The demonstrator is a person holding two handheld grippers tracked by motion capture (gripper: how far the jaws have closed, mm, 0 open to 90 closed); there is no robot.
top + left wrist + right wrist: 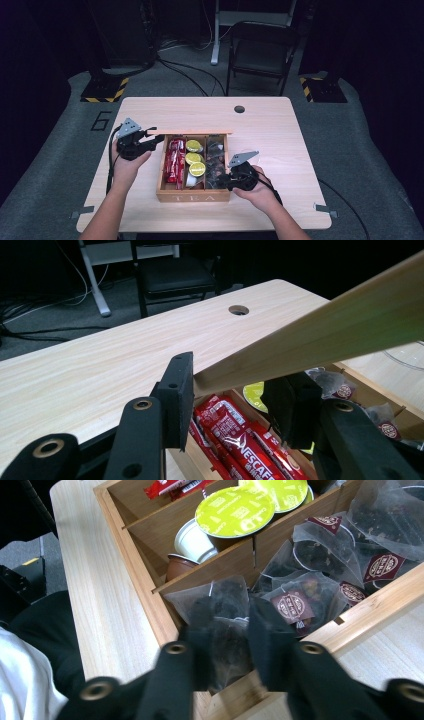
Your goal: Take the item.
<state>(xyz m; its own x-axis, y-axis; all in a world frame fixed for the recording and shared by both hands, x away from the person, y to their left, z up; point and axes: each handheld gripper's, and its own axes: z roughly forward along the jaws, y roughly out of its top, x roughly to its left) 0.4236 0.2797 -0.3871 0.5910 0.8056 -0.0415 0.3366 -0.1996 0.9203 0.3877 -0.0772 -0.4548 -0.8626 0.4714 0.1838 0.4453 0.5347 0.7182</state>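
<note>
Left gripper (pixel 155 140): jaws clamped the raised lid (pixel 320 340) edge, forearm angled inward.
Right gripper (pixel 227 630): jaws pinched a tea bag (pixel 225 610) inside the wooden box (pixel 192 197).

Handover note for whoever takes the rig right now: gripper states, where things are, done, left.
Left gripper: fingers straddle the corner of the raised wooden lid, propping it open; firm clamp not clear.
Right gripper: shut on a tea bag at the near end of the tea box's right compartment.
Contents: red Nescafe sticks in the left compartment, green-lidded capsules in the middle, tea bags in the right.
Done: lid up, one bag gripped.
Left, likely: lift the bag clear, set it on the table, then lower the lid. Keep the lid supported meanwhile.
</note>
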